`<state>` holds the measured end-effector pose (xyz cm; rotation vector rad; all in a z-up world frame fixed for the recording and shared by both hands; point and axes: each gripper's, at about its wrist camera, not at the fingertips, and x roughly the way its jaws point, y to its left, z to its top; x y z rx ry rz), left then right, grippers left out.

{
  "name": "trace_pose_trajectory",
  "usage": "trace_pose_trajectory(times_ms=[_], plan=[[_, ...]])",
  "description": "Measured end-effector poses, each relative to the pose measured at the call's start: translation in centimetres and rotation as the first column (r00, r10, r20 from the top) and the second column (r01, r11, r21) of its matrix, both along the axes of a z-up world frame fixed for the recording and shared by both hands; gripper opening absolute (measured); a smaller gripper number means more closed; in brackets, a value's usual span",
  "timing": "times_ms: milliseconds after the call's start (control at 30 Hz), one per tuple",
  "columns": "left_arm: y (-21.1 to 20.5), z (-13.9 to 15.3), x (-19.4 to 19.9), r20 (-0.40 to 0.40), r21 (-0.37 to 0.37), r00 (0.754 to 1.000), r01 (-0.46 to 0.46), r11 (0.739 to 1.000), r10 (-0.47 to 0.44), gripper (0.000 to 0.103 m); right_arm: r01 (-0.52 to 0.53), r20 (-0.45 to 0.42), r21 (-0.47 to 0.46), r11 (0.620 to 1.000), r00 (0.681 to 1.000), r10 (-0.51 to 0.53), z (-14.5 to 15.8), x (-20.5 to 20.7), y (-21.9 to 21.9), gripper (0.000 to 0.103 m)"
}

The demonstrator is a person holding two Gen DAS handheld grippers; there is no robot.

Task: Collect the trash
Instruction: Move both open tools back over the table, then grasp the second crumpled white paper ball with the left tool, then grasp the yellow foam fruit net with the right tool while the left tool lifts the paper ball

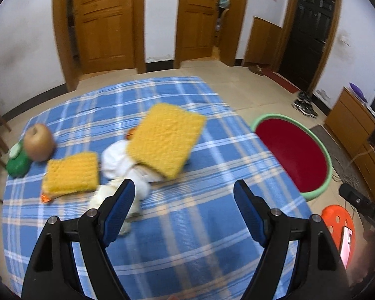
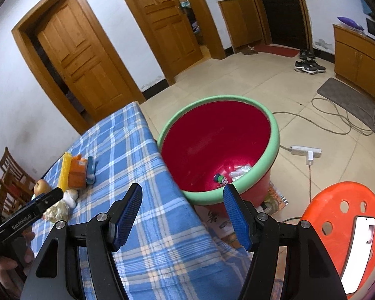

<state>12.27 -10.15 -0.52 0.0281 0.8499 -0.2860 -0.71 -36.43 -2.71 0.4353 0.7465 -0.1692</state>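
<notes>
On the blue plaid tablecloth (image 1: 187, 237) lie crumpled white tissue (image 1: 117, 160) and an orange wrapper (image 1: 45, 197), among two yellow sponges (image 1: 166, 140) (image 1: 72, 172). My left gripper (image 1: 183, 187) hovers over the cloth just in front of this pile, open, with nothing between its fingers. A red bin with a green rim (image 2: 275, 135) stands on the floor beside the table, with a few bits of trash (image 2: 237, 172) at its bottom. My right gripper (image 2: 183, 190) stands open and empty above the table edge, next to the bin. The same pile appears in the right wrist view as tissue (image 2: 71, 197) and an orange packet (image 2: 77, 170).
A brown apple (image 1: 38, 141) and a green object (image 1: 17, 165) sit at the table's left end. An orange stool (image 2: 337, 215) with a phone on it stands by the bin. Cables and a power strip (image 2: 305, 151) lie on the floor. Wooden chairs (image 2: 7, 172) stand left.
</notes>
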Motion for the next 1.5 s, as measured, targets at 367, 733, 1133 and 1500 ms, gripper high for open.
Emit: trace_pose_trajectory(times_ms=[367, 733, 1133, 1500], plan=[[5.5, -1.8, 1.1, -0.025, 0.012, 0.992, -0.12, 0.993, 0.121, 0.081, -0.038, -0.033, -0.019, 0.999, 0.999, 0.037, -0.5, 1.1, 2.1, 0.069], [7.5, -4.7, 1.8, -0.105, -0.034, 0.983, -0.153, 0.988, 0.148, 0.064, -0.089, -0.062, -0.041, 0.995, 0.994, 0.087, -0.9, 2.5, 4.4, 0.069], [8.4, -4.9, 0.9, -0.103, -0.112, 0.989, -0.12, 0.986, 0.108, 0.039, -0.194, -0.062, -0.08, 0.978, 0.98, 0.189, -0.5, 4.4, 7.8, 0.069], [12.0, -2.4, -0.3, -0.023, -0.137, 0.981, -0.194, 0.971, 0.193, 0.039, -0.309, -0.041, -0.108, 0.945, 0.951, 0.306, 0.7, 7.4, 11.9, 0.069]])
